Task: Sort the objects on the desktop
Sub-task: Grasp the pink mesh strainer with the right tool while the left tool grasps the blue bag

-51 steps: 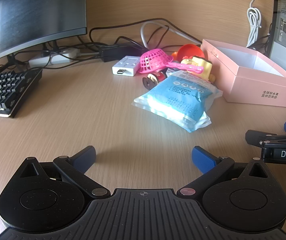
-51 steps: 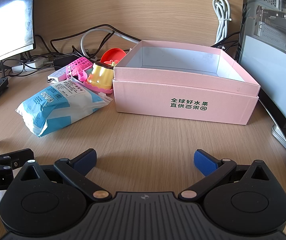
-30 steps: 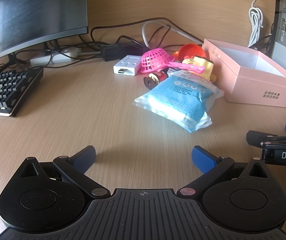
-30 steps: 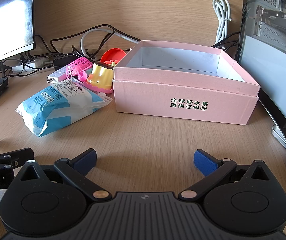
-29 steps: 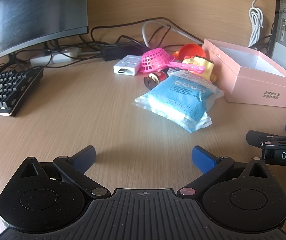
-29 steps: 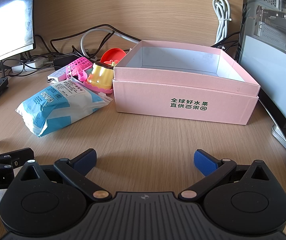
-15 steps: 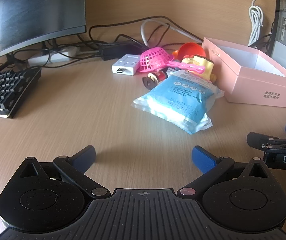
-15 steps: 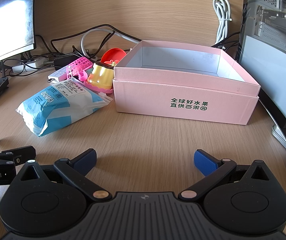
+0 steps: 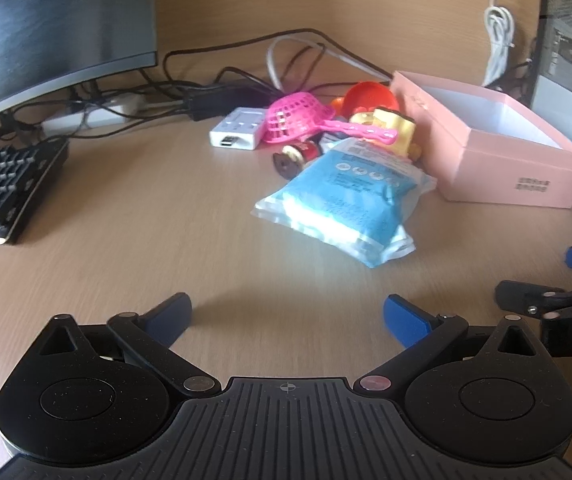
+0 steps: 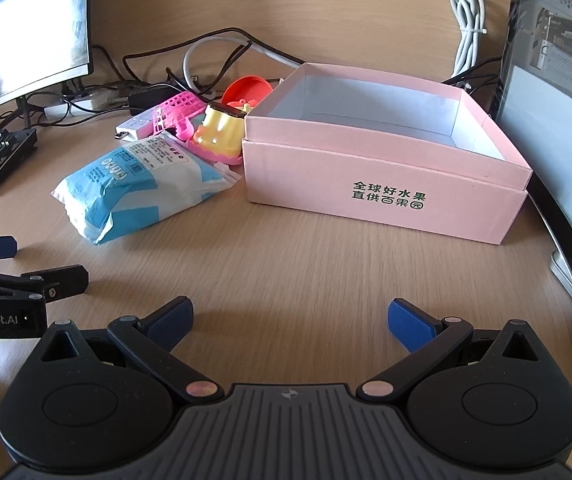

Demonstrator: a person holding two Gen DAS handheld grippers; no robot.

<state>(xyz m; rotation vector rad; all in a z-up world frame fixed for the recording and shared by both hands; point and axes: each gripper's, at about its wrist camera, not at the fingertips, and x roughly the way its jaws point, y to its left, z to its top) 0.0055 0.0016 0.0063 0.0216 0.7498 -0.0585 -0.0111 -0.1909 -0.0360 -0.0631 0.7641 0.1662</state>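
both grippers are held low over the desk (image 9: 133,208), nothing gripped. left gripper (image 9: 286,314) is spread wide, empty; right gripper (image 10: 290,320) is spread wide, empty, seen just right of the left one. pink box (image 10: 382,196) is open and empty. blue packet (image 9: 342,200) is laid just left of the box; pink basket (image 9: 298,116), yellow toy (image 10: 221,132), red lid (image 10: 247,90) and white adapter (image 9: 239,132) are piled behind the packet, left of the box. keyboard (image 9: 1,188) is far left of the box.

Both grippers — left gripper (image 9: 286,314), right gripper (image 10: 290,318) — are matte black with blue finger pads, round pivot housings, silver rivets and ribbed bodies.
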